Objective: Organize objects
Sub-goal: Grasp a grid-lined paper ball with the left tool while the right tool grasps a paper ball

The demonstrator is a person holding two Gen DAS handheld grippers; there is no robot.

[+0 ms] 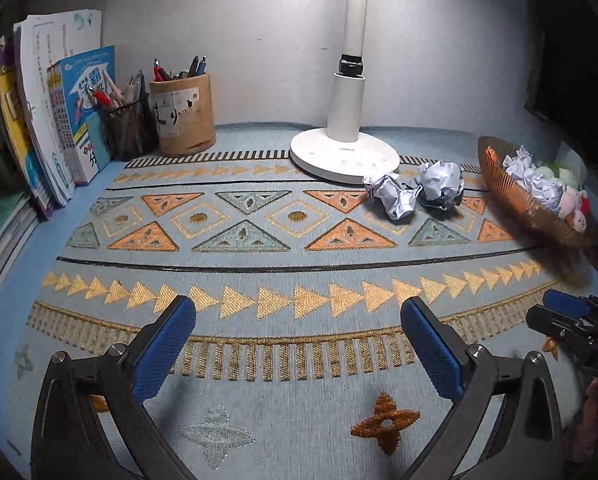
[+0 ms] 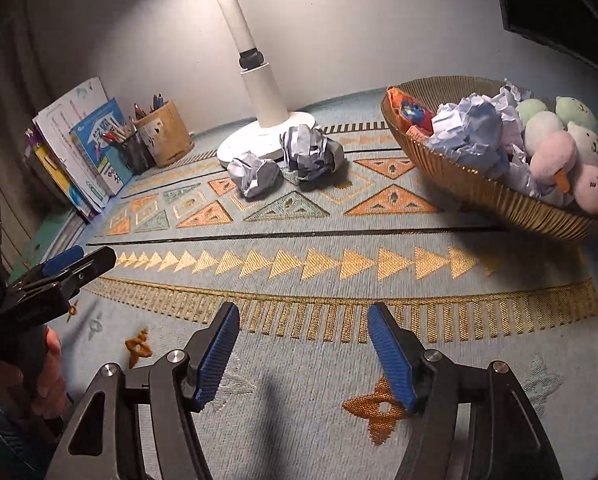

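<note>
Two crumpled paper balls [image 1: 391, 196] [image 1: 441, 184] lie on the patterned cloth in front of the lamp base; the right wrist view shows them too [image 2: 253, 174] [image 2: 311, 152]. A woven golden basket [image 1: 511, 196] [image 2: 459, 176] at the right holds more crumpled paper [image 2: 471, 128] and small plush toys [image 2: 559, 148]. My left gripper [image 1: 299, 308] hovers wide open over bare cloth, well short of the balls. My right gripper [image 2: 303, 314] is open with nothing between its blue pads. Each gripper shows at the edge of the other's view.
A white desk lamp [image 1: 345, 156] stands at the back centre against the wall. At the back left are a bamboo pen holder [image 1: 183, 116], a black mesh pen cup [image 1: 129, 128] and upright books [image 1: 59, 120]. A dark screen [image 1: 571, 40] rises at the far right.
</note>
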